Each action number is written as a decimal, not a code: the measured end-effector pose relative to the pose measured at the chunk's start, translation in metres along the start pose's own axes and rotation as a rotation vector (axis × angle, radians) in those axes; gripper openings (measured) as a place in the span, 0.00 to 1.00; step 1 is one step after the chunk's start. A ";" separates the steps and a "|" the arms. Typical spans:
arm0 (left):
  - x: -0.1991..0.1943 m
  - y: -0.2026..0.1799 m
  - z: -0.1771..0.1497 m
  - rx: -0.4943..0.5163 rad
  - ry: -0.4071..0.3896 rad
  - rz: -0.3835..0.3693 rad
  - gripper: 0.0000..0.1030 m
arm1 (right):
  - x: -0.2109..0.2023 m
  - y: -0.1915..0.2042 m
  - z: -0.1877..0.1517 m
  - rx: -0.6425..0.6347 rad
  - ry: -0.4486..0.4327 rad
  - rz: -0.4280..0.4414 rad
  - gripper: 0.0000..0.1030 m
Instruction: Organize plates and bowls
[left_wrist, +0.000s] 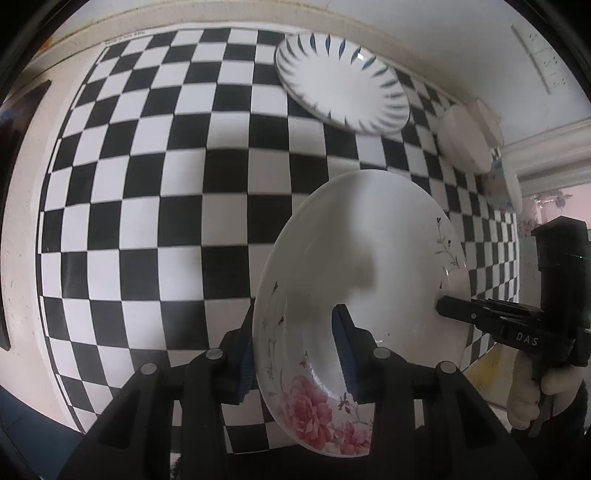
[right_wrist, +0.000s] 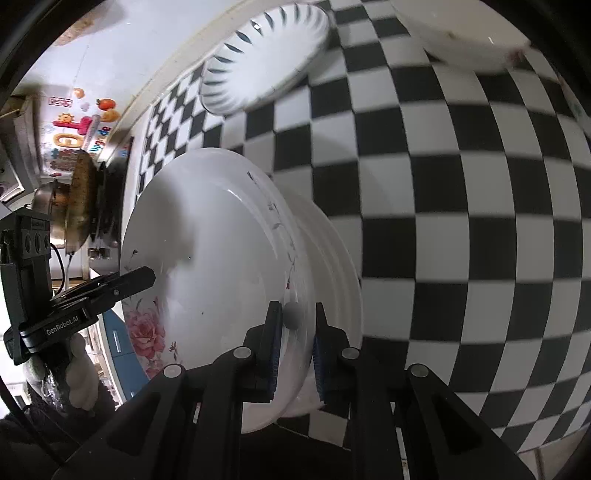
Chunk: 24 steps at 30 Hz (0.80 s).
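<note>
Both grippers are on the same floral plate (left_wrist: 369, 258), one on each side of the rim, carrying it above the checkered mat (left_wrist: 147, 184).

Left gripper (left_wrist: 295, 354): jaws nearly closed, pinching the near rim by the pink flower print. One pad sits on the underside, the other on the eating face.

Right gripper (right_wrist: 295, 347): jaws almost fully closed, clamped on the opposite rim. From its own view the foot ring shows just past the pads, so it bites from the plate's edge inward.

Why two grips, I'd judge: opposite rim holds stop the plate swinging and keep it from slipping off a single pinch.

Orientation: the plate is round, so it has no long axis. Its face is tilted steeply toward the left camera, not level with the mat. The line between my two grips runs across the plate's diameter.

The striped plate (left_wrist: 343, 81) lies flat at the far edge of the mat, well apart. Probably the stack target, but I can't confirm that. There's more white crockery (left_wrist: 465, 140) near the mat's far right edge.
</note>
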<state>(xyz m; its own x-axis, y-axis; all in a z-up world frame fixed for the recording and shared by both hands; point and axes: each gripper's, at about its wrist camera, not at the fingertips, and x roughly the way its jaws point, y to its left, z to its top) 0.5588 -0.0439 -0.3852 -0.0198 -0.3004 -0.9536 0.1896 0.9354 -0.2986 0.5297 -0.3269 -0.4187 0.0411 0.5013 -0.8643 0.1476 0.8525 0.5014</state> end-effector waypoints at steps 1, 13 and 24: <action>0.002 -0.001 -0.001 0.002 0.004 0.005 0.34 | 0.003 -0.002 -0.005 0.001 0.007 -0.009 0.17; 0.024 -0.001 -0.003 0.013 0.047 0.068 0.34 | 0.008 0.003 -0.013 -0.027 -0.019 -0.095 0.17; 0.040 0.002 -0.007 -0.002 0.101 0.090 0.34 | 0.018 0.013 -0.008 -0.045 0.008 -0.131 0.17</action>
<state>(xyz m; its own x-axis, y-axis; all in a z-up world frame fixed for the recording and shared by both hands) 0.5521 -0.0524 -0.4243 -0.1019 -0.1946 -0.9756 0.1931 0.9581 -0.2113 0.5246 -0.3056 -0.4269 0.0161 0.3862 -0.9223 0.1067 0.9165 0.3856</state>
